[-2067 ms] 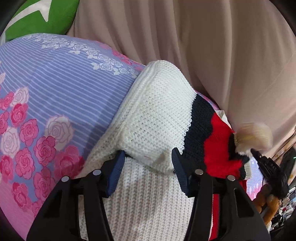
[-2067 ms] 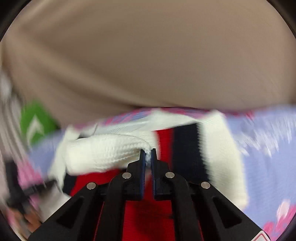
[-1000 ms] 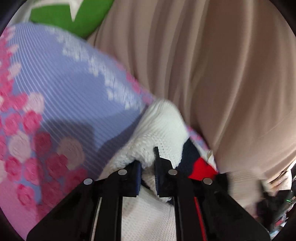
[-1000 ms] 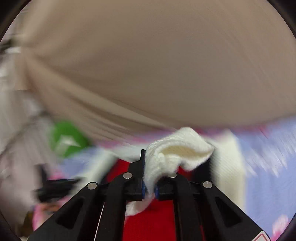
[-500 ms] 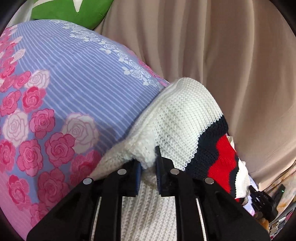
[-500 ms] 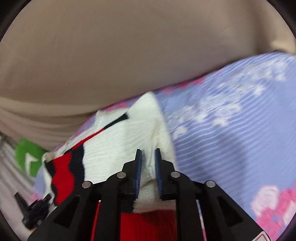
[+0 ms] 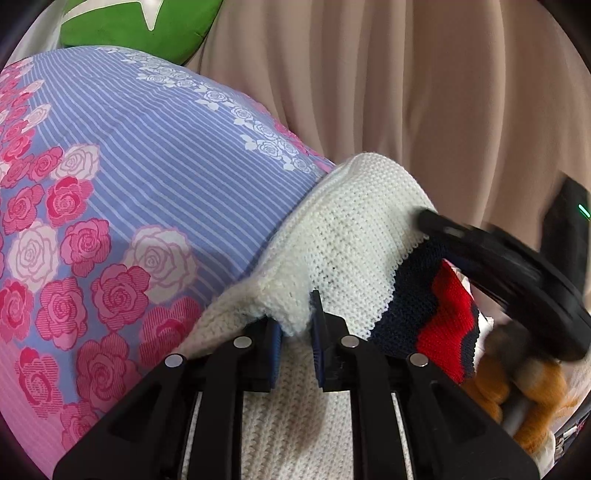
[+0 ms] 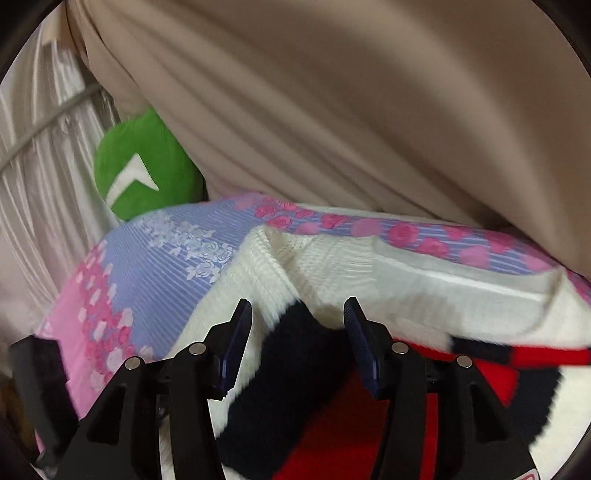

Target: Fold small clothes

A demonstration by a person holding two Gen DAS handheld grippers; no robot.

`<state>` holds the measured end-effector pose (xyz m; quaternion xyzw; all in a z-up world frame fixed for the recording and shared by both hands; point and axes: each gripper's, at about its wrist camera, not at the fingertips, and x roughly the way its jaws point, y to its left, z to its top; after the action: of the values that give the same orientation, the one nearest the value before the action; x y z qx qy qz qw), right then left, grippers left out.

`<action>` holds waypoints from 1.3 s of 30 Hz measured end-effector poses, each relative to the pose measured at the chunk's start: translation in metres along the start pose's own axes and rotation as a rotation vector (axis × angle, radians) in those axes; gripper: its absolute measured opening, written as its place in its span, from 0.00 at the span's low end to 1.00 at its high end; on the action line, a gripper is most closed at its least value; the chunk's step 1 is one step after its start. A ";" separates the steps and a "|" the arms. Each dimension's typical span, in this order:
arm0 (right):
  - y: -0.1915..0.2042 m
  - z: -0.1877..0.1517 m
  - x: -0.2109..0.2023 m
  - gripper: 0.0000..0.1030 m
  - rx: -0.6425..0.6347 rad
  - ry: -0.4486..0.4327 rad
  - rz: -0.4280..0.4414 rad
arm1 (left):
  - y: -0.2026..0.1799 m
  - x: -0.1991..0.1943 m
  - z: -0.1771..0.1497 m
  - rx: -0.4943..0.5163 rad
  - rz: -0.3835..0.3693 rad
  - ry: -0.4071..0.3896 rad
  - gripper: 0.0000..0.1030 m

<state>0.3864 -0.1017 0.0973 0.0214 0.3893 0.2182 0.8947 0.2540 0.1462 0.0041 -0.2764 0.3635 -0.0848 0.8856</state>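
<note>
A white knit sweater (image 7: 369, 240) with navy and red bands lies on the bedsheet (image 7: 147, 155). My left gripper (image 7: 295, 321) is shut on a folded white edge of it, and the knit bulges out between the blue pads. The fold lies over the sweater's ribbed white body (image 7: 295, 424). In the right wrist view the sweater (image 8: 424, 291) spreads under my right gripper (image 8: 297, 306). That gripper stands open just above the navy band, with nothing pinched. Its blurred black body (image 7: 517, 280) shows at the sweater's right side in the left wrist view.
The sheet (image 8: 159, 266) is lilac-striped with pink roses. A green cushion (image 8: 144, 173) sits at its far end, also seen top left (image 7: 140, 26). A beige curtain (image 7: 406, 92) hangs close behind the bed. An orange plush thing (image 7: 491, 398) lies at the lower right.
The right gripper let go of the white fold and opened, and it now hovers over the navy band. The left gripper sank a little with its fold. The right gripper came into the left view.
</note>
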 end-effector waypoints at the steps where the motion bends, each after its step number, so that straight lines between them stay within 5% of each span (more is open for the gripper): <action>1: 0.005 0.007 0.009 0.06 -0.002 0.017 -0.014 | 0.000 0.000 0.000 0.000 0.000 0.000 0.14; 6: 0.033 0.043 0.002 0.05 0.037 -0.144 0.089 | -0.002 -0.003 -0.003 -0.003 0.016 -0.020 0.14; 8: 0.038 0.046 0.021 0.05 0.031 -0.116 0.075 | -0.003 -0.005 -0.005 0.002 0.025 -0.028 0.14; 11: 0.039 0.033 0.081 0.07 -0.017 0.075 -0.060 | -0.002 -0.006 -0.006 -0.002 0.032 -0.035 0.14; 12: 0.038 0.029 0.079 0.08 -0.027 0.053 -0.073 | -0.001 -0.007 -0.007 -0.003 0.036 -0.039 0.14; 18: -0.002 0.004 -0.048 0.22 0.064 -0.128 -0.011 | 0.007 -0.012 -0.005 -0.029 0.036 -0.052 0.14; 20: -0.039 -0.027 -0.095 0.41 0.110 -0.179 -0.076 | 0.007 -0.015 -0.005 -0.037 0.038 -0.059 0.14; 24: -0.147 -0.112 -0.166 0.48 0.379 -0.221 -0.276 | 0.007 -0.018 -0.006 -0.044 0.048 -0.069 0.14; 28: -0.202 -0.160 -0.185 0.48 0.558 -0.204 -0.224 | 0.004 -0.019 -0.006 -0.030 0.062 -0.074 0.14; 32: -0.199 -0.156 -0.181 0.48 0.506 -0.196 -0.182 | 0.002 -0.021 -0.007 -0.030 0.067 -0.078 0.14; 33: -0.194 -0.153 -0.178 0.43 0.489 -0.191 -0.186 | 0.001 -0.023 -0.006 -0.031 0.068 -0.081 0.14; 34: -0.184 -0.149 -0.171 0.16 0.472 -0.186 -0.184 | 0.001 -0.025 -0.005 -0.030 0.068 -0.081 0.14; 35: -0.181 -0.147 -0.172 0.09 0.466 -0.189 -0.161 | 0.001 -0.027 -0.005 -0.033 0.067 -0.084 0.14; 39: -0.172 -0.159 -0.231 0.08 0.464 -0.368 -0.177 | 0.006 -0.027 -0.005 -0.043 0.066 -0.080 0.13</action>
<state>0.1998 -0.3726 0.1099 0.2302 0.2603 0.0370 0.9370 0.2310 0.1589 0.0140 -0.2863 0.3383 -0.0365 0.8957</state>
